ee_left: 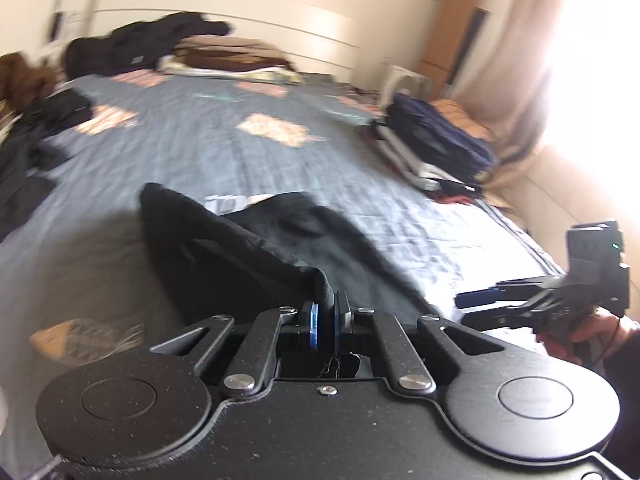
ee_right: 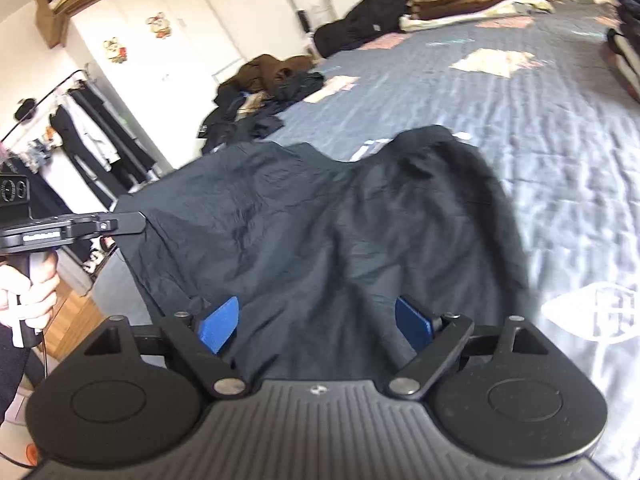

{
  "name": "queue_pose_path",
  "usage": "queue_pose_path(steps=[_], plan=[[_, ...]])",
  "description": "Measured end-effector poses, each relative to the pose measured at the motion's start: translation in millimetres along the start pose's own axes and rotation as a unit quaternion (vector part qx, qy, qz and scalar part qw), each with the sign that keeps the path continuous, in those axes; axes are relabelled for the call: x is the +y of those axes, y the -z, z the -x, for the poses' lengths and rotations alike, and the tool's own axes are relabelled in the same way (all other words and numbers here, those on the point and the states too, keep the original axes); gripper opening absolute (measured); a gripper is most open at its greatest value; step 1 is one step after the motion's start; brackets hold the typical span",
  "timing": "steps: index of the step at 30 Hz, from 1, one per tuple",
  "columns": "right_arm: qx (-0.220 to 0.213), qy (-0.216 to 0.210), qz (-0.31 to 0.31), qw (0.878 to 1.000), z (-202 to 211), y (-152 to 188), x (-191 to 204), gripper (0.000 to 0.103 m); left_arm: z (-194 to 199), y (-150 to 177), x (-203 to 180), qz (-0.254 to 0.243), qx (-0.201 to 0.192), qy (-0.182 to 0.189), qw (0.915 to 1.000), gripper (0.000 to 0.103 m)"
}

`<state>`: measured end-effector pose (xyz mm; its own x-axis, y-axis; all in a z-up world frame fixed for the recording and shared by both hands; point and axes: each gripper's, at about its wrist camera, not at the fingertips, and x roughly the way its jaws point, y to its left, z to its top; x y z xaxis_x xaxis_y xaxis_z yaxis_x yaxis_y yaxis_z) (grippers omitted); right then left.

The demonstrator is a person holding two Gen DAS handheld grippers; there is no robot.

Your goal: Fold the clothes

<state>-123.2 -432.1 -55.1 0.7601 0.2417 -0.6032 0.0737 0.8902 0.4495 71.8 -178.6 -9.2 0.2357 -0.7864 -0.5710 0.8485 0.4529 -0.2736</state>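
On the near part of the grey-blue quilted bed cover (ee_right: 540, 128) with pale pink patches lies a dark, crumpled black garment (ee_right: 320, 240), spread across the near left of the bed. The left gripper (ee_left: 325, 322) has its two blue pads (ee_left: 314, 326) pressed almost together, pinching a raised edge of the black cloth between them; the fabric rises from the pinch and slopes away toward the far left. From the right wrist view this same gripper (ee_right: 132, 224) reaches in from the left edge and meets the left corner of the garment, with a hand (ee_right: 32, 292) around its handle.

The right gripper (ee_right: 316, 320) stands wide apart, its blue pads (ee_right: 218, 324) well separated, with the black garment lying between and just beyond them; whether the pads touch the cloth cannot be told. In the left wrist view it appears at the right edge (ee_left: 476, 300), its fingers seen side-on.

A folded pile of dark navy and white clothes (ee_left: 436, 148) sits at the far right bed edge, and loose black and brown clothes (ee_right: 256, 96) are heaped at the far left. Brown and cream folded items (ee_right: 468, 0) rest at the far end beside a black heap. Both views are blurred by motion, so fabric detail and a white label near the garment's far edge are hard to make out.
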Motion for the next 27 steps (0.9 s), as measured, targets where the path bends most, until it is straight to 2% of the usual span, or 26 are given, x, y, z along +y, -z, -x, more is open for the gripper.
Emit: queue_pose_path(steps=[7,13,16,22,27], plan=[[-0.019,0.034,-0.023,0.999,34.3,7.6,-30.5,0.087,-52.7,-7.0,-64.9,-0.043,0.018,0.064,0.9968,0.007],[0.005,0.051,-0.015,0.999,50.5,22.1,-44.7,0.087,-107.4,0.4,-106.3,-0.061,0.049,0.099,0.992,0.007],[0.01,0.065,-0.02,0.998,62.3,31.1,-54.2,0.087,-130.0,6.0,-121.7,-0.073,0.068,0.11,0.989,0.007],[-0.01,0.082,-0.043,0.996,80.9,37.9,-70.2,0.087,-163.4,23.4,-150.1,-0.099,0.108,0.131,0.9805,0.007],[-0.028,0.093,-0.06,0.993,95.8,41.8,-82.1,0.087,-194.1,43.6,-163.8,-0.115,0.143,0.128,0.9745,0.007]])
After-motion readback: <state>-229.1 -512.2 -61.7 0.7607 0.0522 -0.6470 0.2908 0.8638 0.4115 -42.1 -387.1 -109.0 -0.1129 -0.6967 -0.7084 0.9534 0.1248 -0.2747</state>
